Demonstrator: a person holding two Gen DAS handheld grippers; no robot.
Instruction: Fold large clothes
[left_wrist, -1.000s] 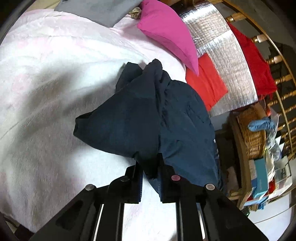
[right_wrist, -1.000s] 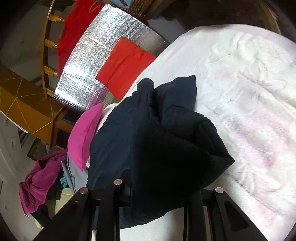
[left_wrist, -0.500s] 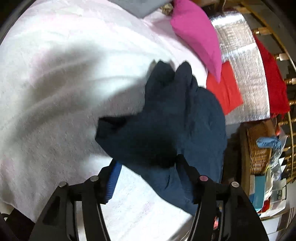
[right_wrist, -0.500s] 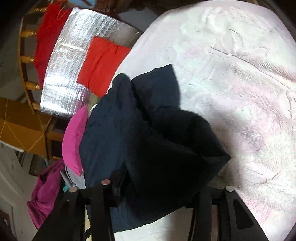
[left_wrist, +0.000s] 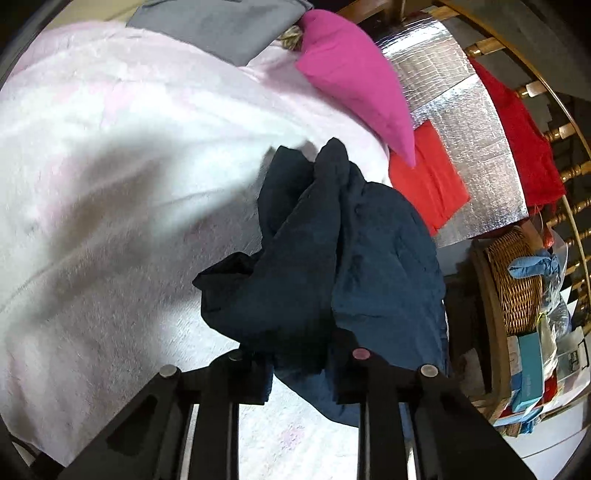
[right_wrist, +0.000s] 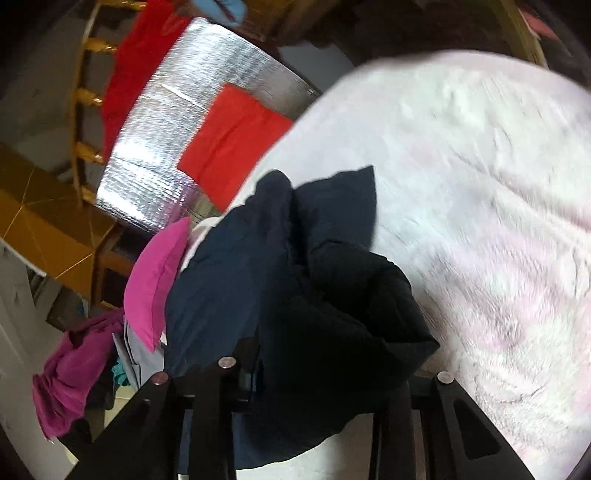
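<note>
A pale pink blanket (left_wrist: 110, 155) is covering the bed, with a silver foil sheet (left_wrist: 461, 147) and a wicker basket (left_wrist: 517, 280) beside it. One navy garment (left_wrist: 332, 258) is lying bunched near the bed's edge, its long axis running away from both claws. The left claw (left_wrist: 301, 373) is pinching its near hem. The right claw (right_wrist: 325, 384) is standing wide, cloth draped between the fingers. One pink pillow (left_wrist: 354, 74) is lying beyond.

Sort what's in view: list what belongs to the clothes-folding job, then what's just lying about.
Part of the job:
- navy garment, bunched up
- left tool, gripping the garment
- right tool, garment draped over it
- white-pink blanket, the folding surface

Lying about:
- pink pillow
- red cloth
- silver foil mat
- wicker basket
- grey fabric
</note>
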